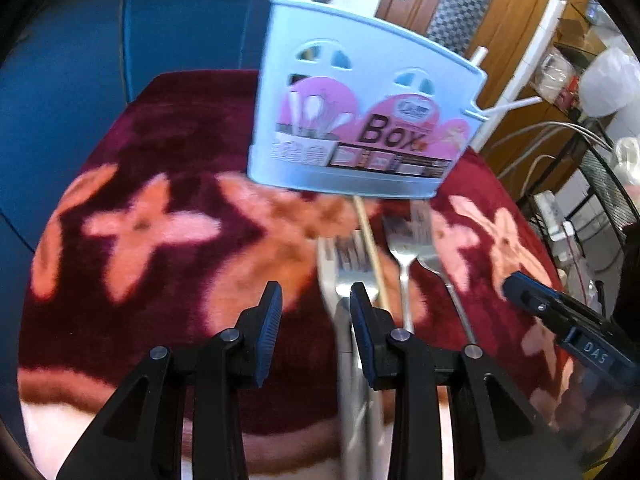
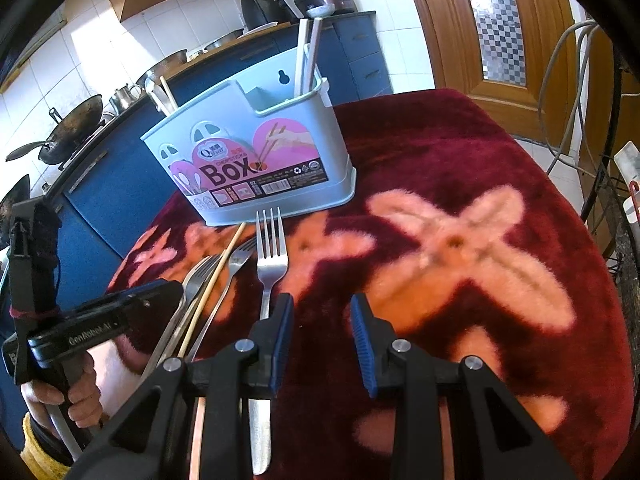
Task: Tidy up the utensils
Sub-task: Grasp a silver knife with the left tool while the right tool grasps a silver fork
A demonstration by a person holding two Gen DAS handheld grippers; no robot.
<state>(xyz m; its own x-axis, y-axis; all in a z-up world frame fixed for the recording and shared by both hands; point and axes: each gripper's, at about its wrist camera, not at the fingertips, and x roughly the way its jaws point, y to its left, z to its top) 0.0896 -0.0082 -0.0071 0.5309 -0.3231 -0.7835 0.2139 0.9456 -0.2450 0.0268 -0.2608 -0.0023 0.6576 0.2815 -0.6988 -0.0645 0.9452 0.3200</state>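
Observation:
A light blue utensil box (image 1: 360,120) (image 2: 256,160) stands upright on a dark red flowered blanket (image 2: 480,184). White handles (image 2: 308,52) stick out of its right compartment. A spoon and a chopstick (image 2: 160,96) stand at its back left. In front of the box lie three metal forks (image 1: 352,264) (image 1: 404,248) (image 2: 272,256) and a wooden chopstick (image 1: 370,248) (image 2: 224,272). My left gripper (image 1: 316,316) hangs open just left of the forks, nothing between its pads. My right gripper (image 2: 322,320) is open over bare blanket, and one fork's handle runs under its left finger.
A blue kitchen counter (image 2: 120,168) with woks (image 2: 72,132) and an air fryer (image 2: 264,4) lies behind the table. A wooden door (image 2: 492,20) and a wire rack with cables (image 2: 616,200) stand to the right. A hand (image 2: 60,392) holds the left gripper's handle.

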